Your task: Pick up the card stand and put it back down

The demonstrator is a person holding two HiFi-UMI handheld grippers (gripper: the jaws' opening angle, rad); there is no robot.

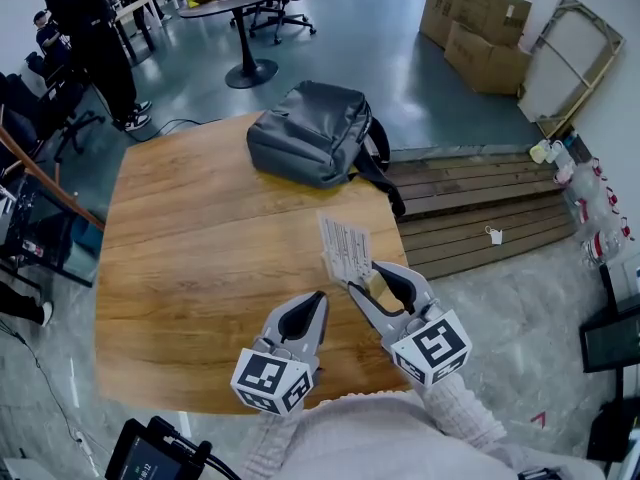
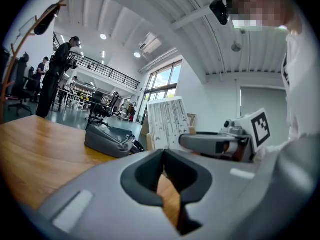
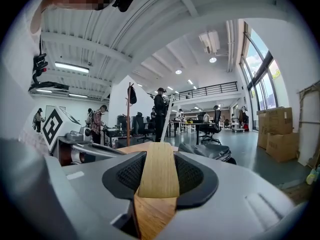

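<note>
The card stand is a white printed card (image 1: 345,246) set upright in a light wooden base (image 3: 158,176). My right gripper (image 1: 364,276) is shut on that base and holds the stand above the wooden table (image 1: 200,228), near its right front corner. In the right gripper view the base fills the gap between the black pads, with the card's thin edge (image 3: 166,119) rising behind it. The left gripper view shows the card (image 2: 167,121) face-on above the right gripper (image 2: 215,144). My left gripper (image 1: 318,298) hovers just left of it, jaws together and empty (image 2: 163,156).
A grey backpack (image 1: 310,133) lies at the table's far edge. Wooden pallets (image 1: 480,208) lie on the floor to the right, with cardboard boxes (image 1: 480,18) behind. A round table with chairs (image 1: 245,8) and a standing person (image 1: 95,38) are farther off.
</note>
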